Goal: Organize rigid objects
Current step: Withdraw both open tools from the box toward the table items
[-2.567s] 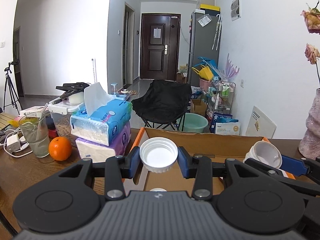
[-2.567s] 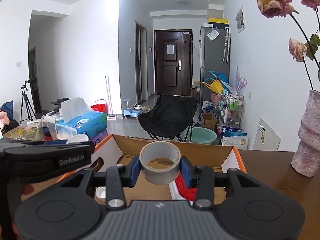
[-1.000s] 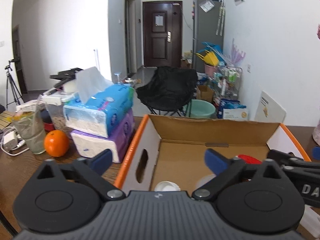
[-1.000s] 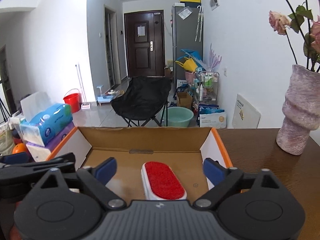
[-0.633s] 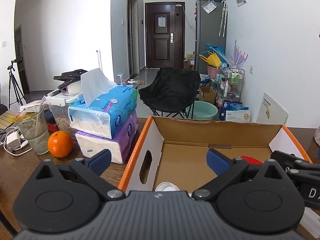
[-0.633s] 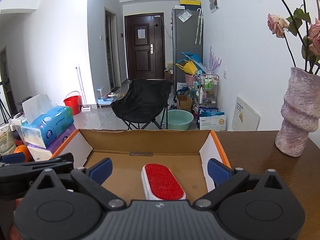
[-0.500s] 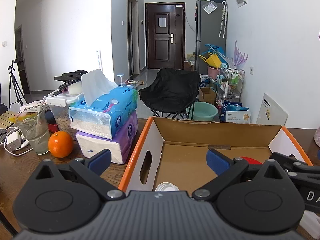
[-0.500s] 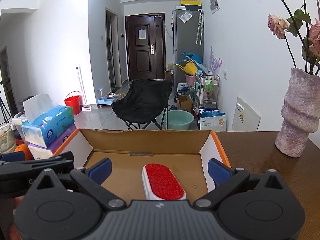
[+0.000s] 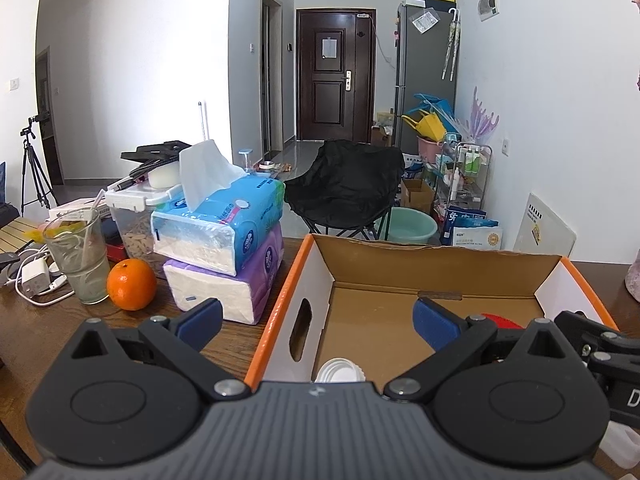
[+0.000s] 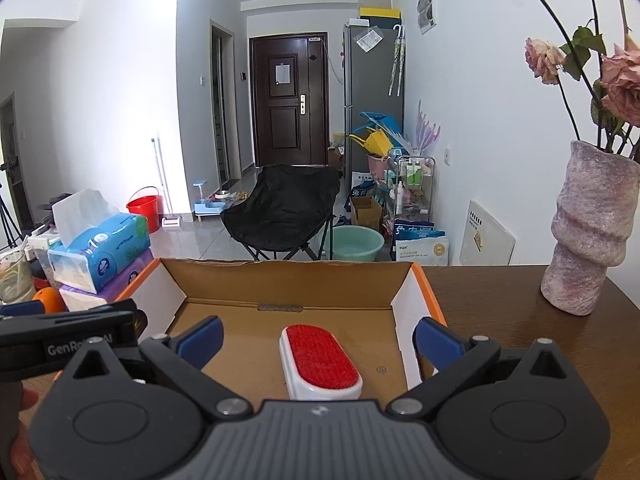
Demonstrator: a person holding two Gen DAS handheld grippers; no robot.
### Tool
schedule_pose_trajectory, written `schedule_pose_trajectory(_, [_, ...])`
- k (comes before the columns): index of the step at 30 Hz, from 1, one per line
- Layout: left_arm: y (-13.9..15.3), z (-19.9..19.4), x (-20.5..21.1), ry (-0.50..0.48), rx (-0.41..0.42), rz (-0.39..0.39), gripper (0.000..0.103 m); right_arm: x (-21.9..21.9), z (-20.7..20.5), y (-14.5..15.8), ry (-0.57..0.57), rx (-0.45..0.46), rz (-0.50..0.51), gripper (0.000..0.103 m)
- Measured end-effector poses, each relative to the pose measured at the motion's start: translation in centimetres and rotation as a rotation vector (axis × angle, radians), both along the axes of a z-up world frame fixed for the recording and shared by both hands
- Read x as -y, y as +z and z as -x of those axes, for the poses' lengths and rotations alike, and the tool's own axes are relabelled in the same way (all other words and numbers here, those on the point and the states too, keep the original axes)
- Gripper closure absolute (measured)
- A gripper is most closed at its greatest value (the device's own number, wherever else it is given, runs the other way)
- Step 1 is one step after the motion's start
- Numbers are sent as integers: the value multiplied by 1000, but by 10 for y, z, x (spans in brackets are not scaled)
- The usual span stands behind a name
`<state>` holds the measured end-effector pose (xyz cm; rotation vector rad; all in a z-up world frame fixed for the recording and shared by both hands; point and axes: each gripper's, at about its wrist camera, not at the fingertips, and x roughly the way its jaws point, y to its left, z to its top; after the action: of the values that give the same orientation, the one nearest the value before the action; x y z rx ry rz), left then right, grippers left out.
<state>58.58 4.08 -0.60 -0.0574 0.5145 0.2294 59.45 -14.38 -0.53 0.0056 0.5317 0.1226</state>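
An open cardboard box (image 9: 432, 258) with orange edges stands on the wooden table, also in the right wrist view (image 10: 288, 276). Inside lie a white lid (image 9: 340, 370) near the front left and a white brush with a red pad (image 10: 320, 362). My left gripper (image 9: 316, 322) is open and empty over the box's left front. My right gripper (image 10: 318, 336) is open and empty over the box, above the brush. The tape roll is hidden from view.
Stacked tissue packs (image 9: 224, 248), an orange (image 9: 131, 285), a glass (image 9: 78, 254) and a charger with cables (image 9: 34, 276) sit left of the box. A pink vase with roses (image 10: 590, 232) stands to the right.
Both grippers opened and let go: the white lid and the tape roll left the jaws. Both grippers then drew back slightly and rose, staying open.
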Motion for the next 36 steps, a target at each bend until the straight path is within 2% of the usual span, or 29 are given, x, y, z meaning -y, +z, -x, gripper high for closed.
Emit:
schedule_pose_trajectory(28, [5, 61, -6, -5, -1, 13, 0, 18, 75, 5, -28, 50, 17, 0])
schedule_pose_trajectory(36, [1, 89, -9, -1, -11, 21, 0, 23, 99, 4, -28, 54, 14, 0])
